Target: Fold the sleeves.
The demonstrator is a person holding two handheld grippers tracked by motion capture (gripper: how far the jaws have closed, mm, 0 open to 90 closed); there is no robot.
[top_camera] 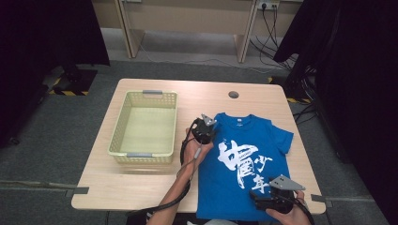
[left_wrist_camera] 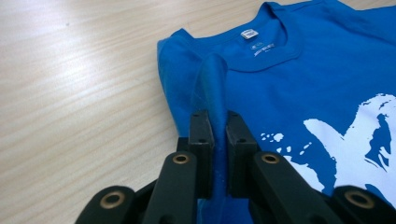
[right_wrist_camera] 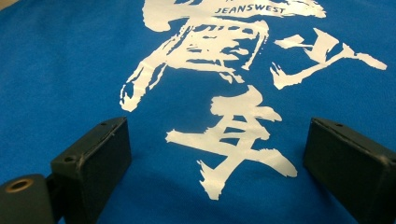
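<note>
The blue T-shirt (top_camera: pixel 244 164) is looking like soft, matt cloth, with a smooth white print. The table (top_camera: pixel 141 185) is showing pale wood grain and shining a little. The basket (top_camera: pixel 121 123) is looking like yellow plastic mesh. The left gripper (left_wrist_camera: pixel 214 126) is looking like matt black plastic.

Both tools are black. The left tool (top_camera: pixel 205 127) and the right tool (top_camera: pixel 274 197) each carry a grey three-cornered plate on top. A black cable trails from the left one. Brass-coloured rivets sit in the black jaw links. The forearms are bare, no sleeves.
</note>
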